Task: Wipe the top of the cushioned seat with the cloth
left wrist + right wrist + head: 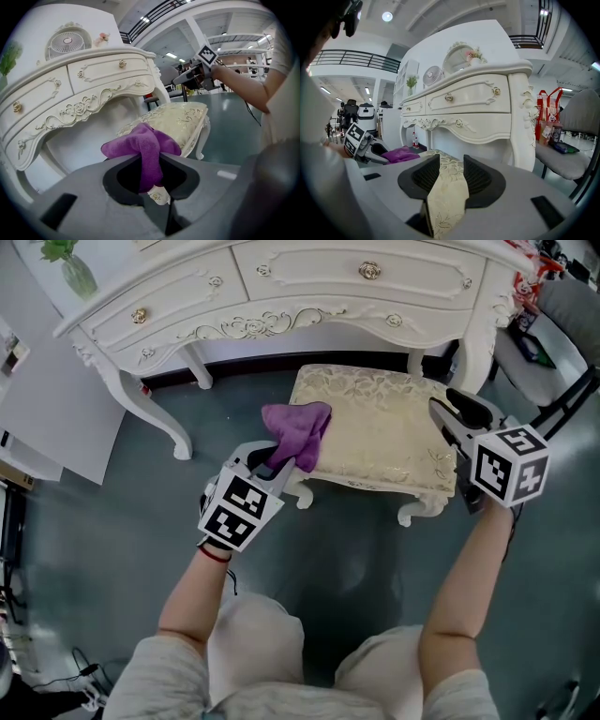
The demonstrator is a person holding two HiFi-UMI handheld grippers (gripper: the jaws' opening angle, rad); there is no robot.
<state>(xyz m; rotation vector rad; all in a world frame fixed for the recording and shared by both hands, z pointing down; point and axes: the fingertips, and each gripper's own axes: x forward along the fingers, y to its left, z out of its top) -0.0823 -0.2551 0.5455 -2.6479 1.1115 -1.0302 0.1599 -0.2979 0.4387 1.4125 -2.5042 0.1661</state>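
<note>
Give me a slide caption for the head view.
Left gripper holds a purple cloth at the seat edge; right gripper open over the far edge, white dresser behind.

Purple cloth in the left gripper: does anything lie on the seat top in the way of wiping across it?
Nothing visible does. The purple cloth, pinched in the left gripper, drapes over the left edge of the cream floral cushioned seat, whose top is otherwise bare. The right gripper, jaws apart, is by its right edge.
</note>
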